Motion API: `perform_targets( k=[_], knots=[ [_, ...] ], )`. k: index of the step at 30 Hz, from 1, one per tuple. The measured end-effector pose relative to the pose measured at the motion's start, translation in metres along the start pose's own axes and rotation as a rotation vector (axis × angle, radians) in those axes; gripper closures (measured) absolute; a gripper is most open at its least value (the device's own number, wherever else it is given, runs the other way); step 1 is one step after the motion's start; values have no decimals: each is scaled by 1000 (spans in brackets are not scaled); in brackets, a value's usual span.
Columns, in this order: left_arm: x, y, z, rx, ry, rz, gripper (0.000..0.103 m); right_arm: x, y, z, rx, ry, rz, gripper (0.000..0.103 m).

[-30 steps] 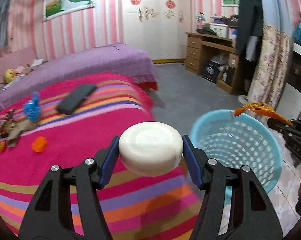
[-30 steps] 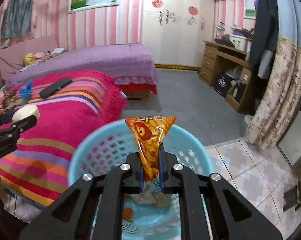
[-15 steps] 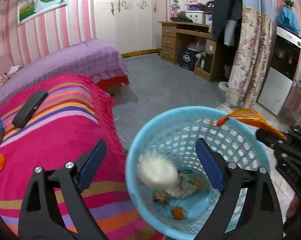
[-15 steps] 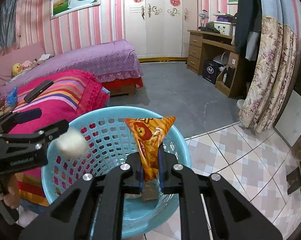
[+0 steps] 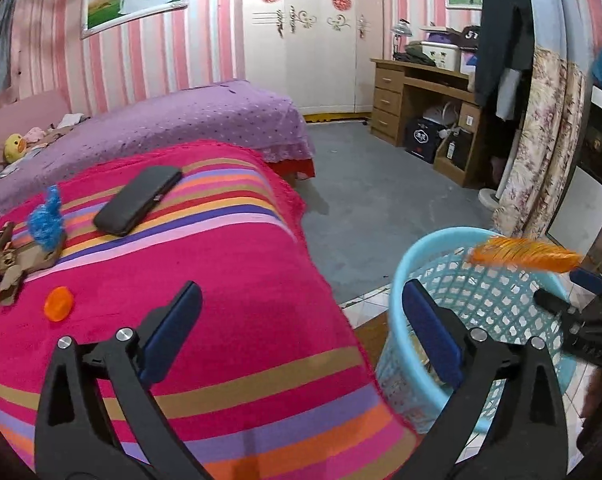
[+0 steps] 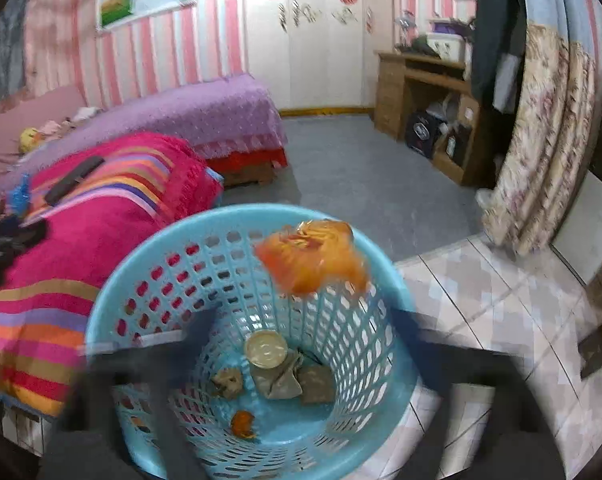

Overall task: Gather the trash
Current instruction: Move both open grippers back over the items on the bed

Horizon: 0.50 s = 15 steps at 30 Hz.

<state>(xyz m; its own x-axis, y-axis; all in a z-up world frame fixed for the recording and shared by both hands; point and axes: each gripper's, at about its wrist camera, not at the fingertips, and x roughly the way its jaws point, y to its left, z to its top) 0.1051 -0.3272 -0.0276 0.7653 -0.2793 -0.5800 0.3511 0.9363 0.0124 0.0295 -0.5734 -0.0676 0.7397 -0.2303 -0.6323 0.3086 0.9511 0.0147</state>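
Observation:
A light blue plastic basket [image 6: 149, 256] stands on the floor beside the bed; it also shows in the left wrist view [image 5: 429, 248]. An orange snack wrapper [image 6: 313, 256] is in the air over the basket, free of my right gripper [image 6: 301, 332], whose blurred jaws stand wide open. In the left wrist view the wrapper [image 5: 525, 256] hangs above the far rim. A round white lid [image 6: 265, 349] lies in the basket with crumpled scraps. My left gripper [image 5: 301, 324] is open and empty over the bed's edge.
On the striped pink blanket [image 5: 221, 280] lie an orange cap [image 5: 59, 303], a blue scrap [image 5: 47, 220], brown debris [image 5: 9, 264] and a black phone [image 5: 139, 200]. A purple bed [image 5: 181, 120], a wooden desk [image 5: 421, 92] and a floral curtain [image 5: 541, 152] stand beyond.
My left gripper opened, dropped the white lid into the basket and swung back toward the bed. My right gripper has just opened and let the orange wrapper go over the basket.

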Motion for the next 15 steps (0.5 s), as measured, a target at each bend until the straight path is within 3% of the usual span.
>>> perform_targets(
  k=[7,15],
  knots=[
    [-32,47,-2,-26,-11,34,6,-15,29,13,-15,-49,21,8],
    [-73,134,-1,-60,-15,136,6,-25,111,33,-88,-111,63,6]
  ],
)
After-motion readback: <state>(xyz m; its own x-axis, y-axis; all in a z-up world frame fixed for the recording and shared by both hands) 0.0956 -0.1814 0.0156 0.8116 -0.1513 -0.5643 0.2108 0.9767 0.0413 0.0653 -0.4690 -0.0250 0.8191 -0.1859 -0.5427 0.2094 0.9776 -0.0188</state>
